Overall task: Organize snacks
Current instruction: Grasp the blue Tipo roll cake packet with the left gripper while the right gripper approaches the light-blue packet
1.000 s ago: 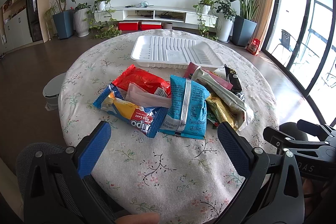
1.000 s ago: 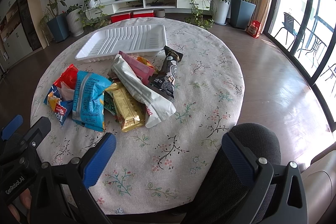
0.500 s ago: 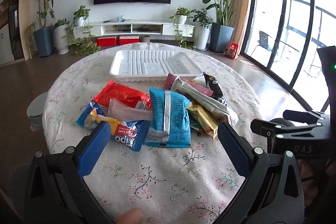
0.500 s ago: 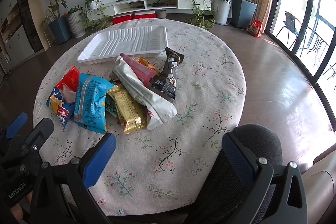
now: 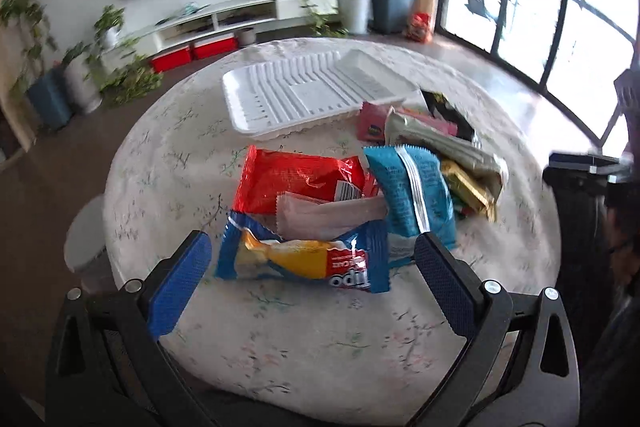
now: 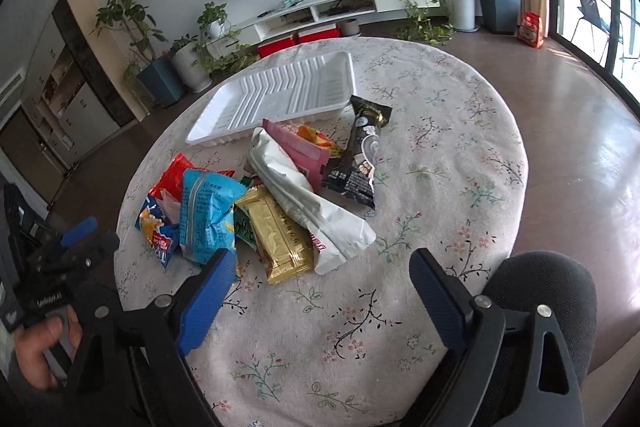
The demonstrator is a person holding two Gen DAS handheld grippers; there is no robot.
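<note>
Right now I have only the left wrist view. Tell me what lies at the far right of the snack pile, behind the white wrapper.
Observer: A black packet lies there on the tablecloth. Its far end is beside the white tray, outside it.
Operator: Report the right gripper.
Observer: The right gripper hangs near the gold bar, its jaws closing with nothing between them.
Operator: Say what is beside the pink wrapper.
Observer: An orange packet pokes out between the pink wrapper and the black packet.
</note>
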